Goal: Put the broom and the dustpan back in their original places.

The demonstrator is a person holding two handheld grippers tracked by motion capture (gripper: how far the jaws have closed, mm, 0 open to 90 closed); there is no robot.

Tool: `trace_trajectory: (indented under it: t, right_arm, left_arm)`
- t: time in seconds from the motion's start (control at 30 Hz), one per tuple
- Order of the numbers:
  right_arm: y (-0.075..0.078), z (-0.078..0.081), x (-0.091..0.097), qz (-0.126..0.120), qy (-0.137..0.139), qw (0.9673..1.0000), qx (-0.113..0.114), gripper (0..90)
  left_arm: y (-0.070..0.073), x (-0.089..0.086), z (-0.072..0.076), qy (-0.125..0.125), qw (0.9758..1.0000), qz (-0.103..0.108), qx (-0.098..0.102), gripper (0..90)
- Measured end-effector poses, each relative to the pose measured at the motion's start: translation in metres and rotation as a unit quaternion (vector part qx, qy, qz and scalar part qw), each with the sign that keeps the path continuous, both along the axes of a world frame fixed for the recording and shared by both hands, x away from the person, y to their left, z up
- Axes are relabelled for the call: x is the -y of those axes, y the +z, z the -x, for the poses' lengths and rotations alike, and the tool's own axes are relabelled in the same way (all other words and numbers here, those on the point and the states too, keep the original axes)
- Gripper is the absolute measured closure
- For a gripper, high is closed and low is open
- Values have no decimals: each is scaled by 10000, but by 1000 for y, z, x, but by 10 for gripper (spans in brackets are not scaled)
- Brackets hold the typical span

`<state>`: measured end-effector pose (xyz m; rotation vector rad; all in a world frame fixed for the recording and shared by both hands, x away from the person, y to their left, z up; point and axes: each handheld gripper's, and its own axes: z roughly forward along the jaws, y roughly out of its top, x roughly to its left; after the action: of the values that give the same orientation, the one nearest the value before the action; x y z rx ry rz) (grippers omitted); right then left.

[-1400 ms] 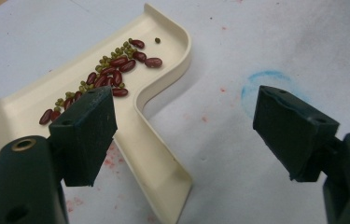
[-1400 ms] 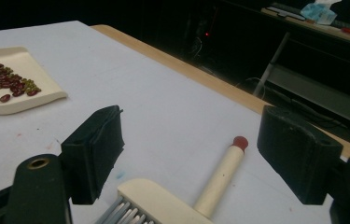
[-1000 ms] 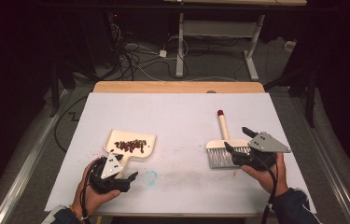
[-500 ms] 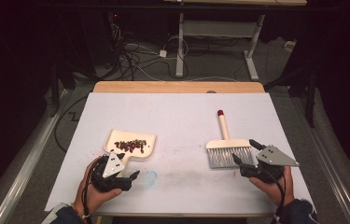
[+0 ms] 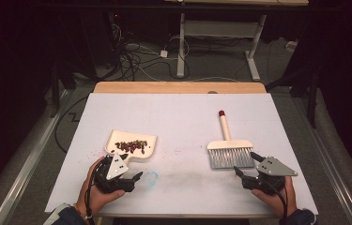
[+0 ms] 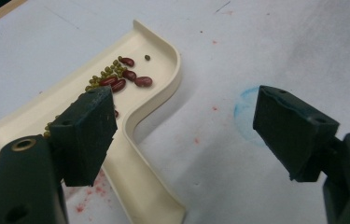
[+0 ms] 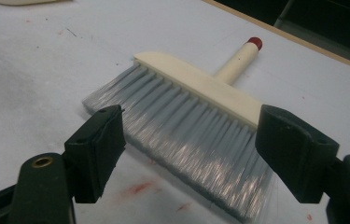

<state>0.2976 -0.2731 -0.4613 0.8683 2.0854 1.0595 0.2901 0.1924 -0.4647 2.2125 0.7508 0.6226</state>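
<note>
My right gripper (image 5: 248,165) sits near the table's front edge with its jaws spread wide and nothing between them, just short of the brush (image 5: 228,149), which lies flat with its grey bristles toward me and its long handle running straight away to a red tip. My left gripper (image 5: 131,174) is spread too, empty, just beside the handle of the dustpan (image 5: 131,146). That handle points back at me, and beans (image 6: 122,80) lie in the tray.
</note>
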Motion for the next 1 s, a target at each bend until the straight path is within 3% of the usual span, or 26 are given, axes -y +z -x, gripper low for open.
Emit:
trace_trajectory:
  t: [0.13,0.57,1.0]
  right_arm:
    - [2,0,1,-52,-53,10000,27,244]
    - [2,-2,3,-5,-93,9999,40,244]
    - [4,0,0,76,-55,9999,93,244]
  left_arm:
    - [0,-2,1,45,9999,93,-57,208]
    - [-1,2,-2,-25,10000,-61,-40,208]
    - [-2,2,-2,-21,10000,-53,-47,208]
